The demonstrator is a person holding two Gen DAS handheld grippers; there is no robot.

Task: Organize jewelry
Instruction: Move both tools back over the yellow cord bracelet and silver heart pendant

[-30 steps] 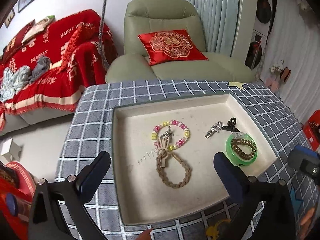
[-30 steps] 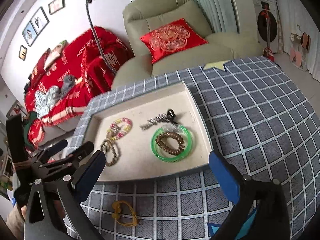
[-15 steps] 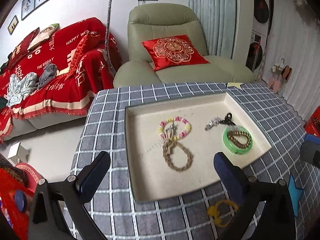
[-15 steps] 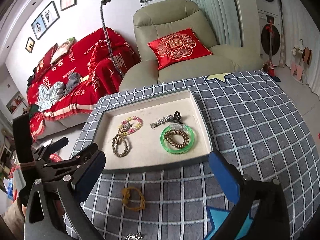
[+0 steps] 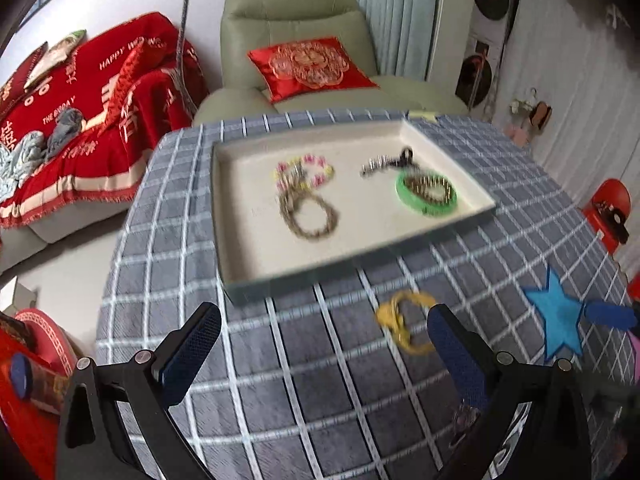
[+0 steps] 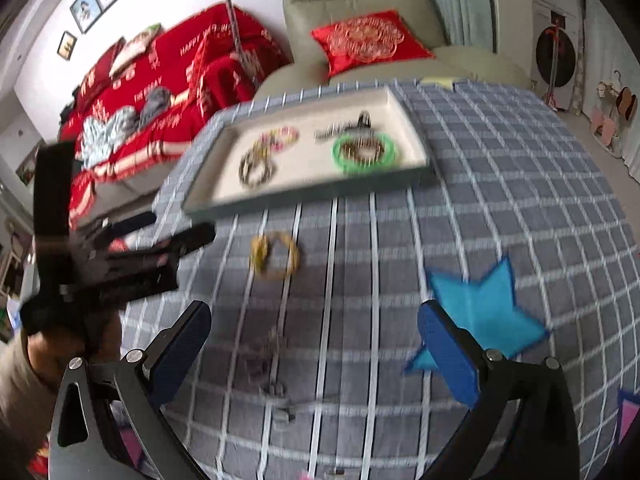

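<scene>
A cream tray (image 5: 236, 216) (image 6: 408, 120) sits on the checked cloth and holds a beaded bracelet (image 5: 306, 166), a braided rope bracelet (image 5: 310, 216), a silver hair clip (image 5: 382, 164) and a green bangle (image 5: 426, 194) (image 6: 364, 152). A yellow bracelet (image 5: 404, 324) (image 6: 274, 254) lies on the cloth in front of the tray. Nearer me, a blurred silver chain piece (image 6: 272, 364) lies on the cloth. My left gripper (image 5: 324, 354) (image 6: 160, 236) hovers open just short of the yellow bracelet. My right gripper (image 6: 314, 346) is open and empty above the silver piece.
A blue paper star (image 5: 558, 316) (image 6: 484, 312) lies on the cloth at the right. A green armchair (image 5: 296, 36) with a red cushion stands behind the table, a red-covered sofa (image 5: 80, 92) at the left. A hand (image 6: 44, 352) holds the left gripper.
Both grippers have pulled back from the tray toward the table's near side. The tray now looks farther away, and the yellow bracelet and blue star have come into close view.
</scene>
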